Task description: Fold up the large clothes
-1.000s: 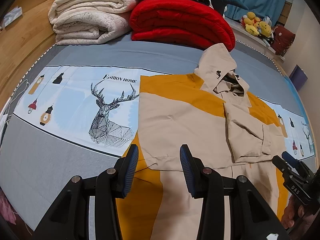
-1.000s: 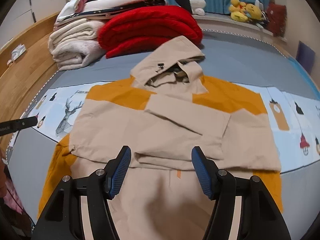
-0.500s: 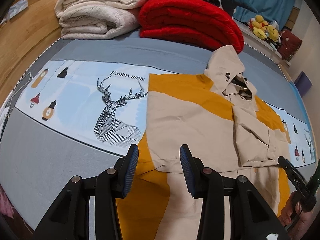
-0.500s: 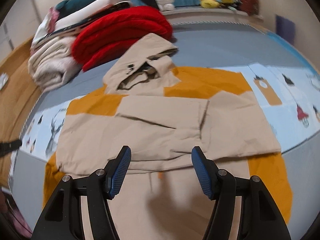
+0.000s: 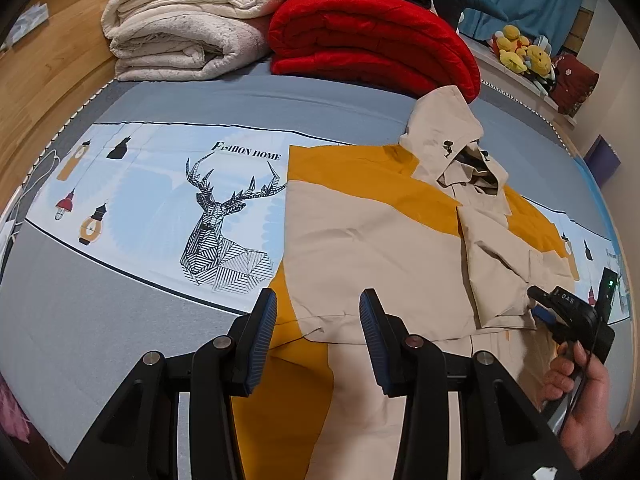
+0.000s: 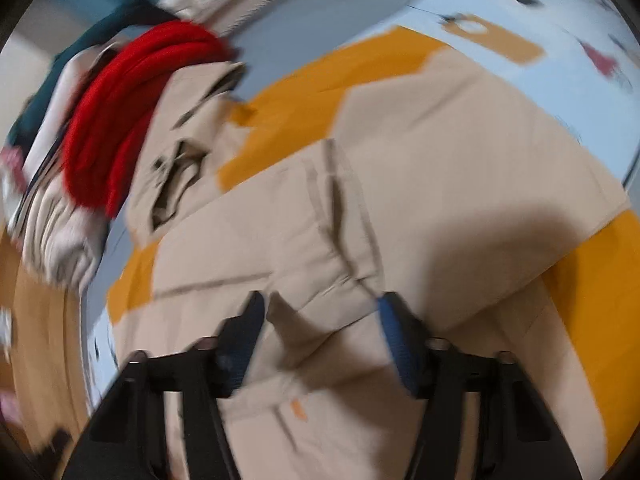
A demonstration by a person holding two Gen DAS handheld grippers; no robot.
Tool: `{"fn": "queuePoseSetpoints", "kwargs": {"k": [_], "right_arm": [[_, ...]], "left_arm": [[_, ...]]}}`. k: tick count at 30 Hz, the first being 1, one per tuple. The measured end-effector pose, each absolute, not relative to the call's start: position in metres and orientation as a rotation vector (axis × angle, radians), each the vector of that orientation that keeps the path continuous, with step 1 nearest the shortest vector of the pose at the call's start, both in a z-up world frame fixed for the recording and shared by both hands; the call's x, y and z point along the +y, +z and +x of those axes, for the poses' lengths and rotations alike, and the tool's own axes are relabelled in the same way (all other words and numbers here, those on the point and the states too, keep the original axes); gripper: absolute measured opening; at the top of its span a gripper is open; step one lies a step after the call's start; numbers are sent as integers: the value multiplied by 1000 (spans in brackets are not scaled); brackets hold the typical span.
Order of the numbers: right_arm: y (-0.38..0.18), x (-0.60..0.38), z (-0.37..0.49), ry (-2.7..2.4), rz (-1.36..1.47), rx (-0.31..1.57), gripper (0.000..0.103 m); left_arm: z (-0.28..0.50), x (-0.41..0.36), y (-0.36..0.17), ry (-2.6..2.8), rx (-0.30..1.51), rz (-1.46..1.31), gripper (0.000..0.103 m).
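Now right gripper [image 6: 320, 312], jaws closing, seemingly straddles jacket [image 6: 400, 200] fold.

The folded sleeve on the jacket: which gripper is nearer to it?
Right. The right gripper hangs at the folded sleeve, at its near end. The left gripper is over the jacket's opposite side, away from the sleeve.

Blurred and tilted, the right gripper [image 6: 320, 312], its jaws just closing, straddles a folded beige sleeve edge of the beige-and-mustard hooded jacket [image 6: 420, 152] below a folded red quilt [image 6: 120, 120].
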State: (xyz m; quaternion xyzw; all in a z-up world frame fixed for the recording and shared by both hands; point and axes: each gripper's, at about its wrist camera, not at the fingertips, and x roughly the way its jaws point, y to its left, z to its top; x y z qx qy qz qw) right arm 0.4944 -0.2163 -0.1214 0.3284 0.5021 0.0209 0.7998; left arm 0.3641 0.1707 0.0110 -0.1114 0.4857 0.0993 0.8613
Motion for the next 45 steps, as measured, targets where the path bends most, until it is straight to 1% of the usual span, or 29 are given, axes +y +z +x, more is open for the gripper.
{"fn": "queuePoseSetpoints", "kwargs": {"k": [1, 4, 8, 12, 15, 17, 20, 21, 22, 23, 27, 31, 33, 37, 39, 41, 45], "right_arm": [[-118, -213, 496, 51, 704, 1064, 22], [-95, -195, 494, 47, 628, 980, 14], [-71, -175, 488, 58, 597, 907, 11], [-16, -126, 472, 176, 418, 728, 11], [23, -77, 454, 359, 316, 619, 11], [41, -40, 444, 528, 255, 598, 14], [50, 2, 435, 723, 200, 630, 29], [50, 11, 433, 751, 186, 639, 44], [48, 14, 429, 750, 178, 638, 54], [47, 14, 427, 738, 171, 631, 56], [32, -1, 429, 659, 183, 651, 57], [-5, -33, 446, 456, 189, 737, 57], [-38, -45, 461, 375, 181, 835, 57], [-112, -45, 486, 389, 102, 1124, 57], [-114, -46, 482, 409, 41, 1096, 56], [-100, -52, 476, 412, 22, 1063, 56], [-52, -91, 457, 405, 57, 959, 56]], "left_arm": [[364, 172, 11, 210, 1018, -237, 39], [363, 176, 12, 215, 1016, -245, 39], [362, 178, 12, 211, 1015, -247, 39], [360, 183, 16, 214, 1005, -260, 39], [360, 188, 15, 222, 1006, -270, 39], [359, 192, 15, 228, 1005, -277, 39], [359, 195, 16, 229, 1002, -284, 39], [358, 196, 17, 230, 1001, -286, 39], [358, 197, 17, 231, 1001, -289, 39], [358, 199, 16, 230, 1001, -292, 39], [358, 202, 15, 235, 1003, -295, 39], [358, 204, 15, 239, 1005, -297, 39], [359, 204, 14, 237, 1005, -296, 39], [361, 196, 12, 232, 1009, -283, 39], [363, 192, 11, 229, 1013, -278, 39], [366, 188, 9, 227, 1018, -273, 39], [372, 180, 5, 222, 1027, -267, 39]]}}
